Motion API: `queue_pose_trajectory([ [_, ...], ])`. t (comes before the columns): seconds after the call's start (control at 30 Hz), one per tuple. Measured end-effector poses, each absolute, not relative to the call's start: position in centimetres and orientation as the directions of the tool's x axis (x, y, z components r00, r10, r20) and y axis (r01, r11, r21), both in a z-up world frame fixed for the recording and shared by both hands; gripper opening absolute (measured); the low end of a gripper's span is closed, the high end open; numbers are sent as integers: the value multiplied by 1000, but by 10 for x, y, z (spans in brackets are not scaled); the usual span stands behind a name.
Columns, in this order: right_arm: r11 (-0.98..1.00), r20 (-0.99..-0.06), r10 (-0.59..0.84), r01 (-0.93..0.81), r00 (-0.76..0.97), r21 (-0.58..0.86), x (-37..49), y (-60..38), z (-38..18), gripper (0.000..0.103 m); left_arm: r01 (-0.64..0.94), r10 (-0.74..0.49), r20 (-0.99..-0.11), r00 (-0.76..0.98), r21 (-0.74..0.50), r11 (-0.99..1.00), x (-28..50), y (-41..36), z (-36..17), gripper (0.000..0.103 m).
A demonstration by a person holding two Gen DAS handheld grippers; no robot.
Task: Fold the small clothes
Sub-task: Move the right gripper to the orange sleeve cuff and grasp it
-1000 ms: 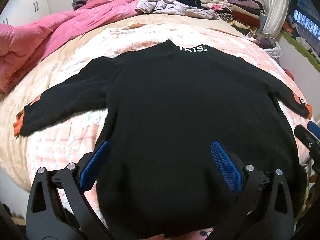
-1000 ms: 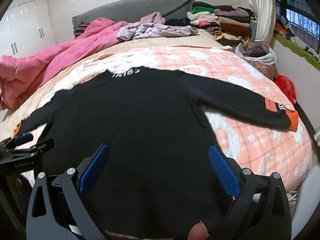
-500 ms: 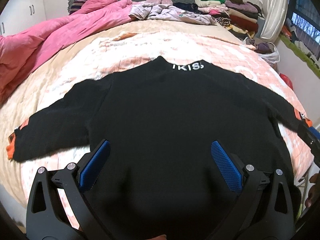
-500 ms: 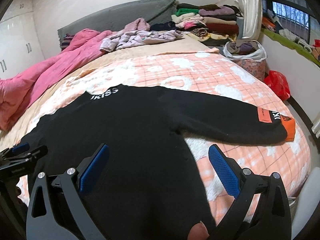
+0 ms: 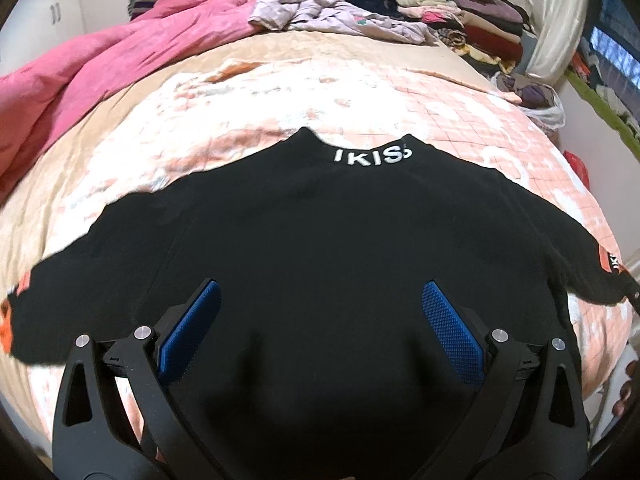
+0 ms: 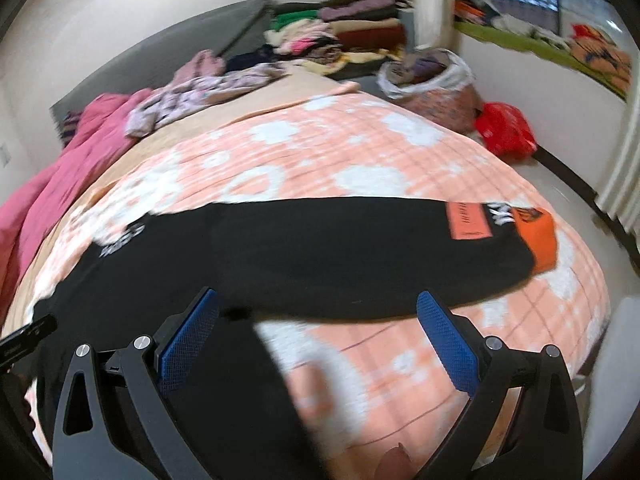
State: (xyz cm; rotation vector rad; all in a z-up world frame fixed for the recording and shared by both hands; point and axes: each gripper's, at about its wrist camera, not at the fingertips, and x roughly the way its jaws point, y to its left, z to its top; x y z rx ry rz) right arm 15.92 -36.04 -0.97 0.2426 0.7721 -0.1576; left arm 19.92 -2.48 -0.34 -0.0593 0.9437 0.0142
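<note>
1. The black sweater (image 5: 320, 248) has its hem cut off by the lower edge of the left wrist view, behind the gripper frame.
2. The sweater's left cuff (image 5: 6, 320) runs out at the frame edge.
3. The right wrist view is motion-blurred; the collar lettering (image 6: 122, 238) is unreadable there.
4. The cuff patch text (image 6: 468, 220) is too smeared to read.

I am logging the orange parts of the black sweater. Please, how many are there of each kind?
Orange cuffs: 2
Orange patches: 1 in clear view, on the right sleeve
Total: 3
</note>
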Motion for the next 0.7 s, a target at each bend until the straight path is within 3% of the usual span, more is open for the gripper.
queue_pose_trajectory([
  [0.37,853,-742,-181,479,645,208,162,-455,-35,99,9,-47,-815,578,-51,999,233,-46,-12,95],
  [0.7,719,-777,-138,602,614,348,169,-525,-73,99,-20,-25,-823,567,-44,999,254,-45,-27,95],
])
